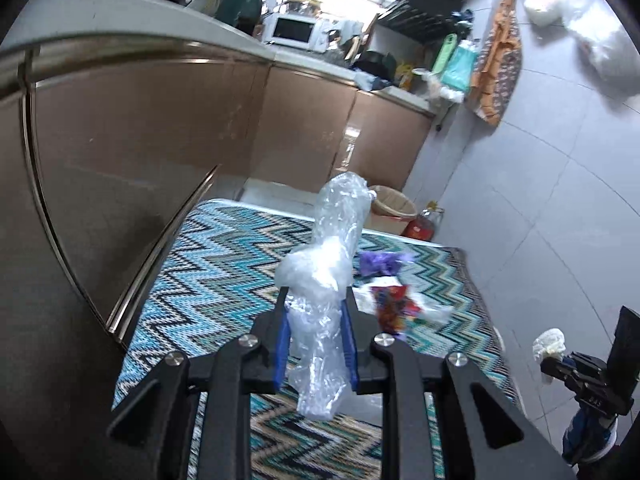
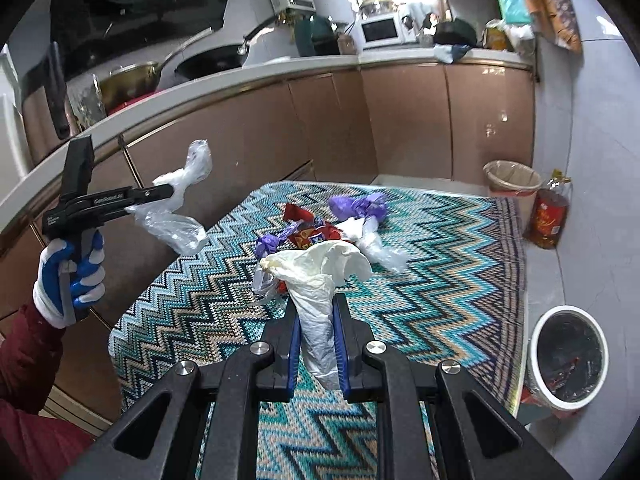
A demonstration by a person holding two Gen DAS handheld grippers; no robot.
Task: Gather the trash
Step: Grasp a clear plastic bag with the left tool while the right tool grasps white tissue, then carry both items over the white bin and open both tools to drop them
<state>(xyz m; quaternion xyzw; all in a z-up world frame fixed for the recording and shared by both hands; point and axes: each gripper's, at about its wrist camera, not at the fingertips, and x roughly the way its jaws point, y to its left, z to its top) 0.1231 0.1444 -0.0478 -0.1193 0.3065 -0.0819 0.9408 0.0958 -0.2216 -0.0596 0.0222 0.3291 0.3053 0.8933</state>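
My left gripper is shut on a crumpled clear plastic bag and holds it above the zigzag mat. It also shows in the right wrist view at the left, with the bag hanging from it. My right gripper is shut on a crumpled white wrapper, above the mat. More trash lies on the mat: purple plastic, a red snack wrapper and a clear bag. In the left wrist view the right gripper is at the right edge.
A white bin with a black liner stands on the floor right of the mat. A beige-lined bin and a red oil bottle stand at the far right corner. Brown kitchen cabinets run along the left and back.
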